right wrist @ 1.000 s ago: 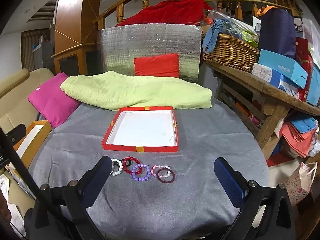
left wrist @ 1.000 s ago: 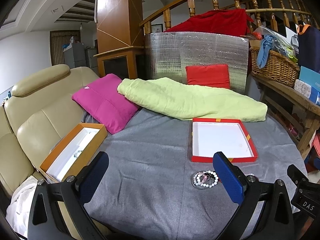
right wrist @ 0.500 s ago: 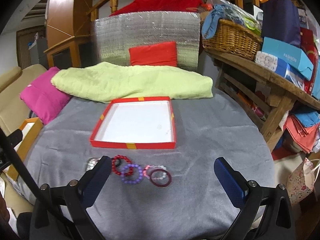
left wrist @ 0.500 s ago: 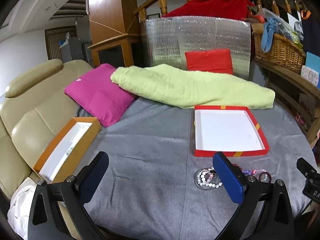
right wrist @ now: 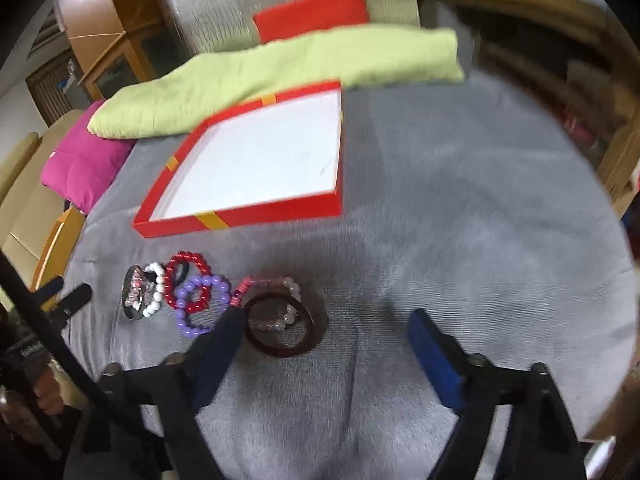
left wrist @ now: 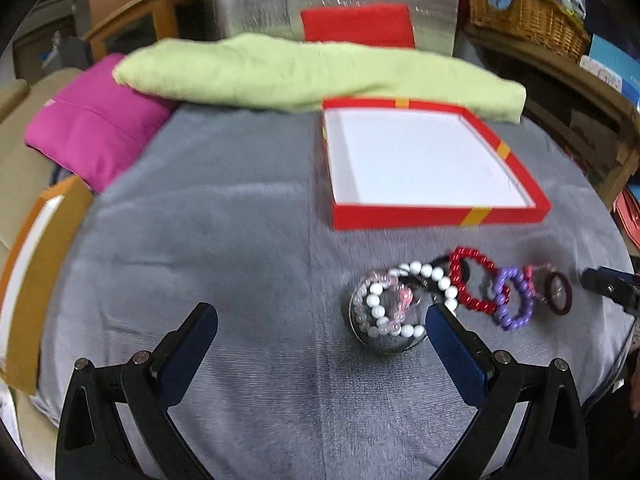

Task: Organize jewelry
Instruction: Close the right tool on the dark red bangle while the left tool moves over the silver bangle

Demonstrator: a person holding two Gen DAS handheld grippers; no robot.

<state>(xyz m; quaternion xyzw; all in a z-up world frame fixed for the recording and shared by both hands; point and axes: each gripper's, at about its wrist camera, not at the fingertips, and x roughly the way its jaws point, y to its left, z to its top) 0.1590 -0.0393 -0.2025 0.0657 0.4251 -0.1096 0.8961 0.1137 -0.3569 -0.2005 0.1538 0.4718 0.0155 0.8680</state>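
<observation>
A row of bracelets lies on the grey cloth in front of an empty red box with a white floor (left wrist: 424,160) (right wrist: 256,164). From left: a white bead bracelet (left wrist: 400,300) (right wrist: 154,292) over a pink one, a red bead bracelet (left wrist: 472,280) (right wrist: 188,280), a purple one (left wrist: 514,298) (right wrist: 200,306), a dark red bangle (left wrist: 559,294) (right wrist: 280,324). My left gripper (left wrist: 320,340) is open, its right finger beside the white bracelet. My right gripper (right wrist: 328,340) is open, the bangle just inside its left finger.
A green blanket (left wrist: 312,72) and a pink cushion (left wrist: 92,120) lie behind the box. An orange box (left wrist: 36,264) sits off the cloth's left edge on a beige sofa. A wooden shelf with a wicker basket (left wrist: 528,4) stands at the right.
Both grippers have tilted down and moved forward toward the bracelets, which now look larger and closer. The right gripper has swung to the right. Nothing has been taken hold of.
</observation>
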